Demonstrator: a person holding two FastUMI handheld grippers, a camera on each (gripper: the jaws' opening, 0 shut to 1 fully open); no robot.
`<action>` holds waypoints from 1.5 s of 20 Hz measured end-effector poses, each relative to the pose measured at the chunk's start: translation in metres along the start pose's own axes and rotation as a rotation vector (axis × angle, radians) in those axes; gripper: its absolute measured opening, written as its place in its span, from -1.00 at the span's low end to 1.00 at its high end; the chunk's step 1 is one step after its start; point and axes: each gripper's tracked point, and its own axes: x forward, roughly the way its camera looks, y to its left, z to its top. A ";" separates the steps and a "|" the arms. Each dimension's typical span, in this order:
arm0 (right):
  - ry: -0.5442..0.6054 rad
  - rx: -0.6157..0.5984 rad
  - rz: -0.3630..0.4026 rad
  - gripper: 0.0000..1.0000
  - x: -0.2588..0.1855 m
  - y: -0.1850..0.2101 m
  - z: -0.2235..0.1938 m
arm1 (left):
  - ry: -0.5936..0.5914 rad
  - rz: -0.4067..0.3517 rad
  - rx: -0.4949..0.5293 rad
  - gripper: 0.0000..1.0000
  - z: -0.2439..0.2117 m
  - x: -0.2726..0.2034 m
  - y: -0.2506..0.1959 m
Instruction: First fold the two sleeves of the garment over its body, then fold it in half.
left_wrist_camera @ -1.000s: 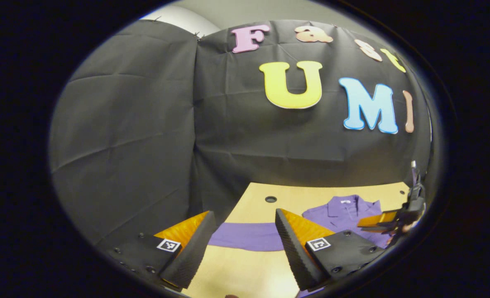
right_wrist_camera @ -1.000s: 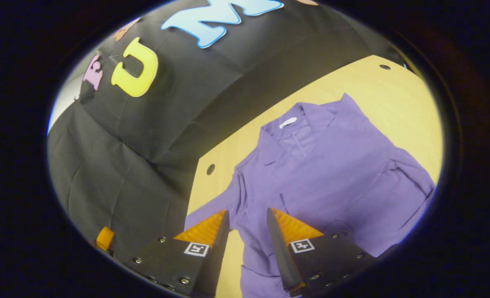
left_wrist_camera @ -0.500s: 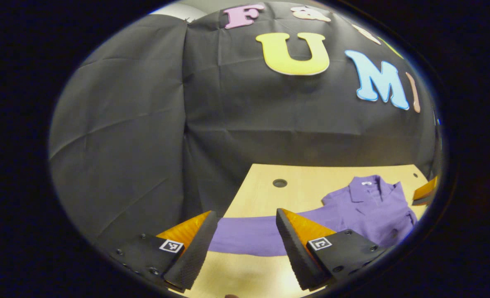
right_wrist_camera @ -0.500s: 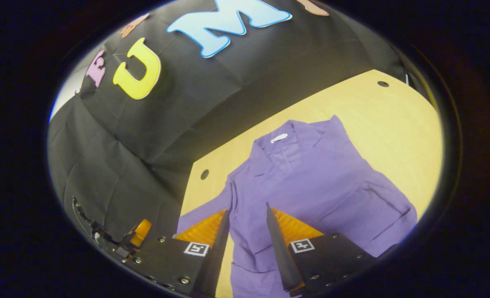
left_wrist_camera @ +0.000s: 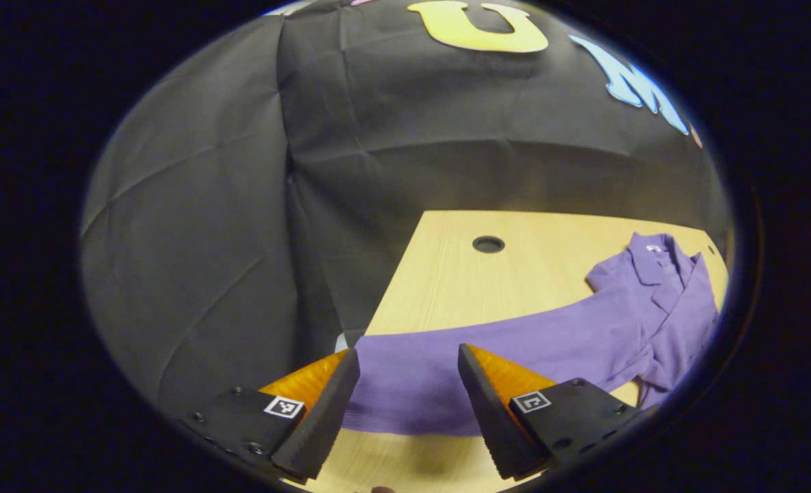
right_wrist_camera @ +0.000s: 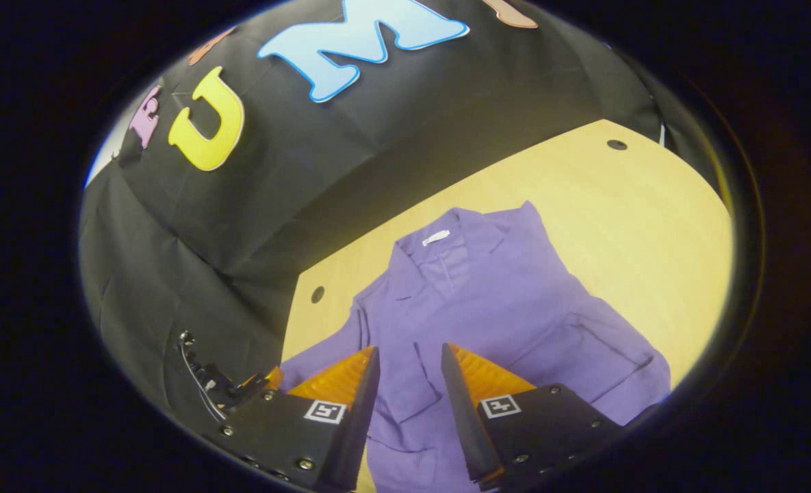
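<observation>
A purple collared shirt (right_wrist_camera: 487,301) lies face up on the wooden table (right_wrist_camera: 624,205), its collar (right_wrist_camera: 439,239) toward the booth wall. One sleeve (right_wrist_camera: 586,346) lies folded over the body. The other sleeve (left_wrist_camera: 446,370) stretches flat out to the table's left edge. My left gripper (left_wrist_camera: 405,404) hovers open over that sleeve's cuff end, the cloth visible between its fingers. My right gripper (right_wrist_camera: 408,404) is open above the shirt's lower body, holding nothing. In the right gripper view the left gripper (right_wrist_camera: 224,387) sits at the lower left, beside the table edge.
The black cloth wall (left_wrist_camera: 241,205) closes in the table's far and left sides. A round hole (left_wrist_camera: 488,244) sits in the table near the back left corner, another hole (right_wrist_camera: 616,144) near the back right. Bare wood (left_wrist_camera: 460,287) lies between shirt and wall.
My left gripper has tipped down and come closer over the outstretched sleeve. My right gripper has drawn back a little from the shirt, and the left gripper came into its view.
</observation>
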 end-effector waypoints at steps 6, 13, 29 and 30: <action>0.017 0.014 -0.024 0.15 0.010 -0.005 -0.001 | 0.069 0.020 -0.078 0.92 -0.034 0.022 0.004; 0.046 0.017 -0.027 0.14 0.016 -0.005 -0.007 | 0.052 0.006 -0.131 0.92 -0.038 0.021 0.001; 0.051 -0.022 -0.009 0.14 -0.006 -0.007 -0.011 | 0.113 0.009 -0.109 -0.88 -0.034 0.015 -0.011; 0.051 -0.027 -0.009 0.15 -0.009 -0.008 -0.012 | 0.125 0.015 -0.084 -0.88 -0.033 0.015 -0.012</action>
